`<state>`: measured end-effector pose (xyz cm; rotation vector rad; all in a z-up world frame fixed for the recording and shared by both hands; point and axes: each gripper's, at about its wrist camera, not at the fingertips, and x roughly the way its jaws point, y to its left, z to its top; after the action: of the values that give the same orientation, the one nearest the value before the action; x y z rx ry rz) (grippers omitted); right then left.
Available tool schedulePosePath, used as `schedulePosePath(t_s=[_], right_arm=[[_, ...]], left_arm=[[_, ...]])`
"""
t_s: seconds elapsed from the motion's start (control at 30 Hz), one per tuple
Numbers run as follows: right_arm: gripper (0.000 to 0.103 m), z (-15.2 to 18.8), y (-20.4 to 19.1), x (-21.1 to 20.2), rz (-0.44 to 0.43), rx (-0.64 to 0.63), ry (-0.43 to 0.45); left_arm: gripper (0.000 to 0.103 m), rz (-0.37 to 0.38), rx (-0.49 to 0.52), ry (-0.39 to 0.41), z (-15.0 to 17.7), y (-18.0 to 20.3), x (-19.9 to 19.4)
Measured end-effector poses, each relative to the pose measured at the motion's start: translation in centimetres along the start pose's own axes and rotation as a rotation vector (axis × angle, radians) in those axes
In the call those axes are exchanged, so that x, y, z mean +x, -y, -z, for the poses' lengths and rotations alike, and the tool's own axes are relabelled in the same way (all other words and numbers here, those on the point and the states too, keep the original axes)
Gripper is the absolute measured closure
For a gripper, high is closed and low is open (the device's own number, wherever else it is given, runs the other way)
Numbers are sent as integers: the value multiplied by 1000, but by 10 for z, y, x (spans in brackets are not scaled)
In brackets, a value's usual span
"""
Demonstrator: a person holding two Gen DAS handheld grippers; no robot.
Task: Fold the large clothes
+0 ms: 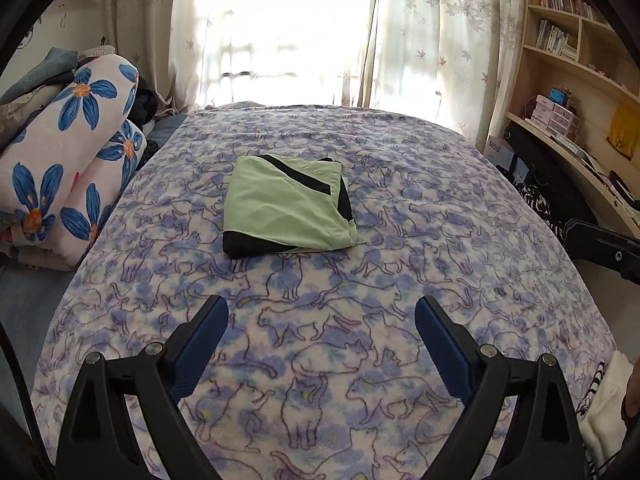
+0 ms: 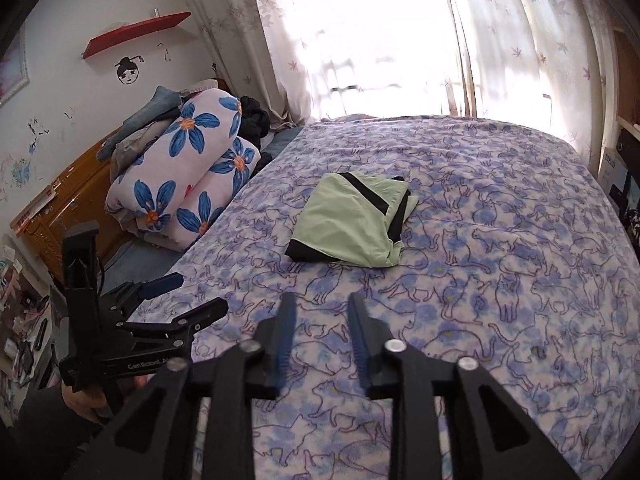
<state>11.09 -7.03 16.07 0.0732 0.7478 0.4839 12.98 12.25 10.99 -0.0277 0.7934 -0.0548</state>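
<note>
On the bed (image 1: 440, 240), mid-surface, lies the folded garment (image 1: 286, 210): pale green with black panels, a compact, roughly square bundle, one black diagonal stripe across its top face, black edge at its near-left corner. It rests flat on the cat-print blanket (image 2: 500, 280), nothing touching it.

Left tool (image 1: 322, 320): fingers spread wide, blue pads facing each other, nothing between them. It hovers over the near part of the blanket, well short of the garment. In the right wrist view the same tool (image 2: 196, 292) shows at lower left, off the bed's left edge, its handle gripped by a hand at the frame bottom.

Right tool (image 2: 322, 308): fingers apart but with a much narrower gap than the left, empty, pointing toward the garment and not reaching it.

Left of the bed: rolled quilt (image 2: 188, 176) with blue flowers, stacked with other clothes against a wooden headboard (image 2: 68, 200). Far side: sheer curtains (image 1: 420, 32), strongly backlit. Right side: bookshelf (image 1: 572, 20) above a desk
</note>
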Motion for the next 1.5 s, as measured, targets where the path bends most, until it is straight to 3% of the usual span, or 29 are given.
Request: schedulePosePath(t_s=[0.03,0.2,0.27,0.3,0.57,0.7,0.83,1.5], right_arm=[[52,6,-1,-6,16,-3,17],[45,46,6,-14,107,40,33],[31,66,13,-15,146,82,44],[29,78,17,-14,174,103,48],[28,145,31,2,270,174,-8],[28,168,32,8,267,197,-47],[28,178,29,11,272,189,-72],[27,188,26,-1,265,189,-54]], left_arm=[[8,-1,3,-2,4,3,-4],[1,-19,-3,20,33,15,-21],[1,-52,-6,37,48,20,-26],[1,-65,-10,37,54,23,-27],[1,-98,-80,6,109,48,-15],[1,-108,-101,-47,130,59,-2],[1,-150,-68,-53,140,67,0],[1,-124,-81,-83,155,82,-11]])
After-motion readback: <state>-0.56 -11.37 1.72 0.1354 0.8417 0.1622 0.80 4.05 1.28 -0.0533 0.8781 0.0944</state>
